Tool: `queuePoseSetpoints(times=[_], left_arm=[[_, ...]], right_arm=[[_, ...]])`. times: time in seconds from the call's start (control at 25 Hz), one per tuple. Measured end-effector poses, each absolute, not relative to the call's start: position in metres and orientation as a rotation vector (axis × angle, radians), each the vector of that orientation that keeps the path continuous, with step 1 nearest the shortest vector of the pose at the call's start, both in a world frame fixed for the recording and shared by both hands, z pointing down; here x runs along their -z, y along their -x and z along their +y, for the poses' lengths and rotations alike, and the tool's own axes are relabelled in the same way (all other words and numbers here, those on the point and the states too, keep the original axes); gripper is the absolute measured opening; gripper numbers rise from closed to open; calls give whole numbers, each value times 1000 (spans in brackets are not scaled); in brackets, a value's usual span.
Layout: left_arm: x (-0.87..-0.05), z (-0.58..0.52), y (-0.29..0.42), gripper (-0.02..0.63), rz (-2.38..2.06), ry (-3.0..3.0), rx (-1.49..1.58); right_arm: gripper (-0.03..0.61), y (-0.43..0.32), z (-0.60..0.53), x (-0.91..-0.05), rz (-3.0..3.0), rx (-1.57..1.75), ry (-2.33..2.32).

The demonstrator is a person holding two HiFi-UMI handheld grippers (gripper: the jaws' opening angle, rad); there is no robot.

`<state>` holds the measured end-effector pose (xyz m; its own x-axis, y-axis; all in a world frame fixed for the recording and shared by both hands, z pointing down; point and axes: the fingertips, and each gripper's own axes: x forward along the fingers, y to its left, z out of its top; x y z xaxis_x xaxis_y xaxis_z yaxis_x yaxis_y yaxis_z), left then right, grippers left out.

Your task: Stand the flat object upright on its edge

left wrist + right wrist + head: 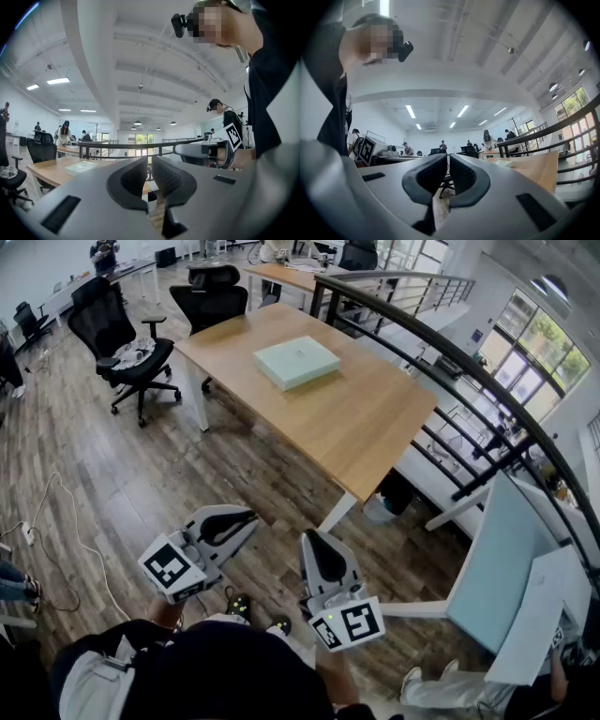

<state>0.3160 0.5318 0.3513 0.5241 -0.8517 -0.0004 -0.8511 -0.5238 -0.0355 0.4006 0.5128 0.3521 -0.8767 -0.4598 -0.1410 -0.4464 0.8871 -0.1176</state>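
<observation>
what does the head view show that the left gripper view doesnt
Only the head view: the left gripper from above, and a white cable on the floor. Only the left gripper view: its jaws shut, nothing between, and ceiling lights. Both: the flat box lying flat on the wooden table, the railing, the right gripper.

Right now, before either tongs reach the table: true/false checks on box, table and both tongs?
1. The pale green flat square box lies on the light wooden table. True.
2. The box stands on its edge. False: it lies on its broad face.
3. The left tongs hold the box. False: they are shut on nothing, well short of the table.
4. The right tongs are shut and empty. True.
5. A black office chair stands on the floor beside the table. True.
</observation>
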Motion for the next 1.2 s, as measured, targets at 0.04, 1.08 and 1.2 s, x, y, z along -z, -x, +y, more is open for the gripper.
queuePoseSetpoints(times=[0.04, 1.08, 1.2], left_arm=[[-353, 532, -311, 37, 1540, 2717, 43], [-363, 575, -175, 37, 1768, 2590, -90], [-365, 573, -165, 37, 1766, 2596, -98]], right_arm=[[31, -396, 513, -353, 2895, 126, 695], [32, -277, 532, -341, 2947, 73, 597], [32, -272, 532, -341, 2942, 67, 622]])
